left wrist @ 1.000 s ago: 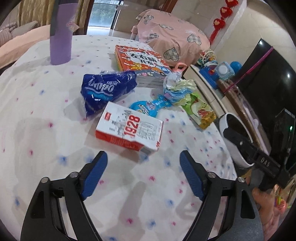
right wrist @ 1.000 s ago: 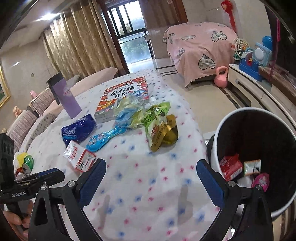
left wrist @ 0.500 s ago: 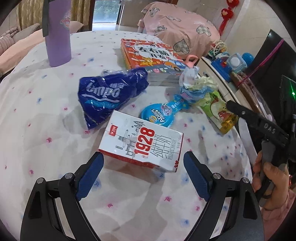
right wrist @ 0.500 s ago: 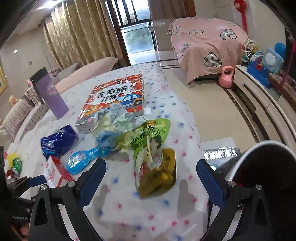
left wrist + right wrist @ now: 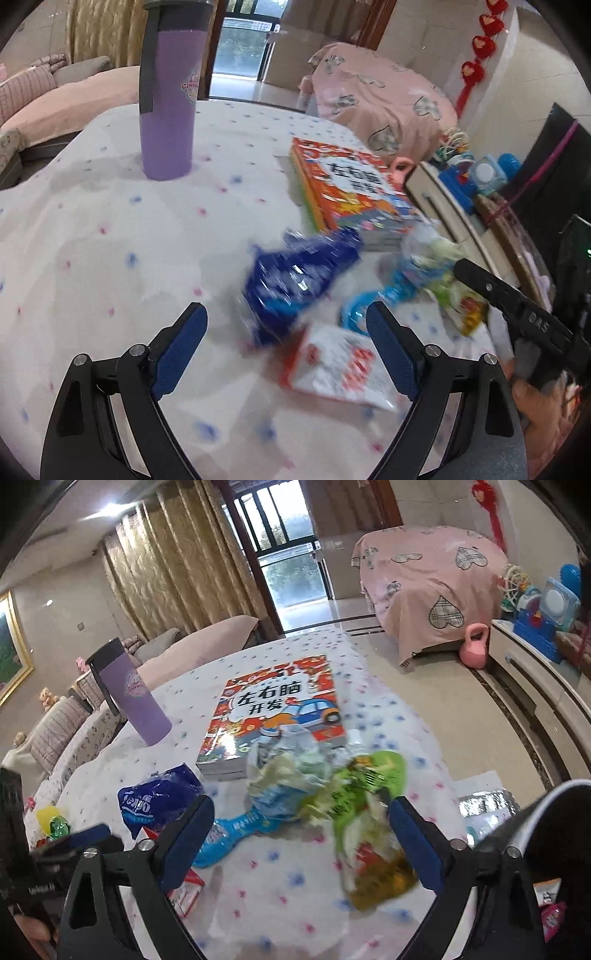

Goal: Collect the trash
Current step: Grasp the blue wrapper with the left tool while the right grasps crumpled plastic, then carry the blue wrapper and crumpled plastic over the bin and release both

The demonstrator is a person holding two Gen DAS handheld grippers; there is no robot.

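Two grippers hang over a round table [image 5: 92,229] in a soft cloth dotted pink and blue, and the step in hand looks like the reach for the next piece of trash, nothing yet held. Off the right gripper's [image 5: 301,834] right finger stands the bin [image 5: 546,812], dark inside with a white rim, some wrappers already in it. Beyond both grippers lie a flat, glossy book [image 5: 280,712] and an upright purple flask [image 5: 168,107], likely not rubbish. Ahead of the left gripper [image 5: 286,343], whose fingers stand wide apart and empty, sits a crinkly blue tissue pack [image 5: 295,280]; just inside its right finger lies a boxy red-and-white carton [image 5: 340,369]. The right gripper's fingers are closing, still apart, with a limp green-and-yellow pouch [image 5: 369,834] between them untouched, a crumpled pale wrapper [image 5: 291,775] and a blue spoon-shaped packet [image 5: 236,830] just beyond. Next, each should probably drop lower, then close gently: foil and film slip and crush.
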